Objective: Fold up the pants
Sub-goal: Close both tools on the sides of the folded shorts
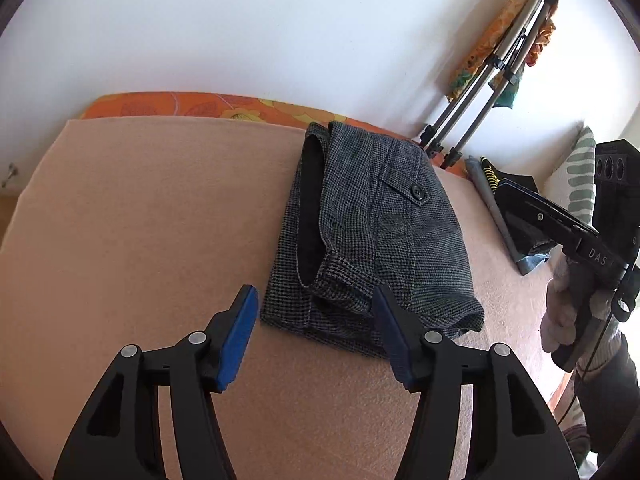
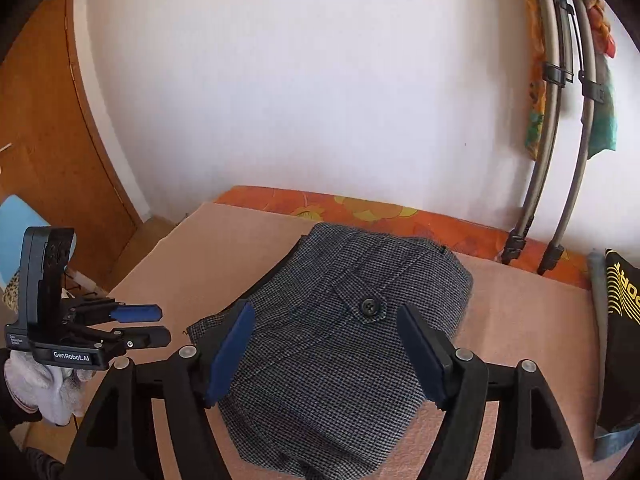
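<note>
Grey houndstooth pants lie folded into a compact bundle on the pink blanket, buttoned back pocket facing up. In the left wrist view my left gripper is open at the bundle's near edge, and nothing is pinched between its blue pads. In the right wrist view my right gripper is wide open just above the pants, with the cloth below the pads and not gripped. The left gripper also shows at the left of that view, held by a white-gloved hand, pads apart.
An orange floral sheet edges the bed along the white wall. Tripod legs stand at the back right. A stack of folded clothes and a striped pillow lie to the right. A wooden door is at the left.
</note>
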Available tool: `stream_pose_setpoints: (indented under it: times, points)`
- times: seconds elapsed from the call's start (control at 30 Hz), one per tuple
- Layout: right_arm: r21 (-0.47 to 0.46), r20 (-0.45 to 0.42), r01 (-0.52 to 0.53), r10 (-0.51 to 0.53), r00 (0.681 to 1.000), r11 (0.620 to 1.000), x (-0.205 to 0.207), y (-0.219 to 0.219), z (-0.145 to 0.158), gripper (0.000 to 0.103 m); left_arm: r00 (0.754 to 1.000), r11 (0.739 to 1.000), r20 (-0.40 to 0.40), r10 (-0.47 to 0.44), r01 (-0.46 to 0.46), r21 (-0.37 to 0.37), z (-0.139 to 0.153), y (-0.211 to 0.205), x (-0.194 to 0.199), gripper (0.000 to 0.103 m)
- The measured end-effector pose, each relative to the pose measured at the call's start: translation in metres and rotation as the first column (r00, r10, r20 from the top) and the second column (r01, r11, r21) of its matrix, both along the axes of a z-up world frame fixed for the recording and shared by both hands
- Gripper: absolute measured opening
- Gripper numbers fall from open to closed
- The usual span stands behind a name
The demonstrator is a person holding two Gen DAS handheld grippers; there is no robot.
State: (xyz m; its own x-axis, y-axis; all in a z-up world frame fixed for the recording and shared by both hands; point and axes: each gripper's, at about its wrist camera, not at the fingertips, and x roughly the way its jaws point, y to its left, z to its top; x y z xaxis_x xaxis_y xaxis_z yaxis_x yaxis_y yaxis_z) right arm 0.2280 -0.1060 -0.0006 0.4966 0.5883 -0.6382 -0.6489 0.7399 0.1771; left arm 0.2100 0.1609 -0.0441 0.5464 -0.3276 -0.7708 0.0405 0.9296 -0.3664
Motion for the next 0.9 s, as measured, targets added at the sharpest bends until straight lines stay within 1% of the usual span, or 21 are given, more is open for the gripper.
stream_pose_setpoints:
  times: [0.03,0.17,0.27,0.33,0.43,0.53,0.6,0.7,0.73,0.77,0.83,0.9]
  points:
    - [0.002,-0.018,0.012,-0.012,1.0,1.0,0.007,-0.007,-0.002,0.083,1.0,1.0,-0.026,0.008,-0.008,-0.018,-0.003,-0.002,0.003,0.06]
    - [0.009,-0.097,0.051,-0.05,0.994,0.999,0.035,-0.027,-0.011,0.084,0.99,0.994,-0.129,0.051,-0.063,-0.087,-0.015,-0.004,0.016,0.061]
    - [0.029,-0.155,0.069,-0.064,0.986,0.997,0.055,-0.034,-0.021,0.085,0.979,0.985,-0.18,0.095,-0.118,-0.125,-0.022,-0.001,0.022,0.063]
    - [0.045,-0.202,0.088,-0.078,0.976,0.995,0.07,-0.037,-0.029,0.085,0.971,0.978,-0.204,0.126,-0.156,-0.136,-0.026,0.0,0.025,0.063]
    - [0.076,-0.294,0.105,-0.078,0.952,0.992,0.094,-0.042,-0.046,0.086,0.962,0.973,-0.224,0.158,-0.19,-0.128,-0.032,0.001,0.031,0.065]
    - [0.083,-0.343,0.145,-0.109,0.933,0.986,0.113,-0.047,-0.061,0.086,0.948,0.964,-0.25,0.196,-0.233,-0.126,-0.039,0.005,0.034,0.066]
    - [0.108,-0.377,0.159,-0.107,0.92,0.981,0.123,-0.051,-0.071,0.086,0.943,0.965,-0.262,0.203,-0.239,-0.111,-0.045,0.006,0.034,0.066]
    - [0.149,-0.422,0.173,-0.096,0.901,0.974,0.133,-0.056,-0.084,0.085,0.937,0.961,-0.278,0.213,-0.252,-0.115,-0.055,0.006,0.033,0.067]
    - [0.159,-0.431,0.175,-0.091,0.898,0.972,0.135,-0.056,-0.087,0.085,0.936,0.96,-0.279,0.215,-0.254,-0.114,-0.057,0.006,0.032,0.068]
    - [0.168,-0.438,0.176,-0.086,0.895,0.97,0.137,-0.057,-0.09,0.085,0.941,0.961,-0.261,0.216,-0.251,-0.112,-0.057,0.005,0.031,0.07]
    - [0.188,-0.448,0.174,-0.073,0.891,0.967,0.141,-0.058,-0.095,0.085,0.947,0.966,-0.244,0.211,-0.24,-0.098,-0.056,0.003,0.031,0.07]
    - [0.203,-0.456,0.175,-0.065,0.887,0.963,0.145,-0.058,-0.098,0.084,0.948,0.964,-0.232,0.218,-0.246,-0.102,-0.057,0.002,0.032,0.07]
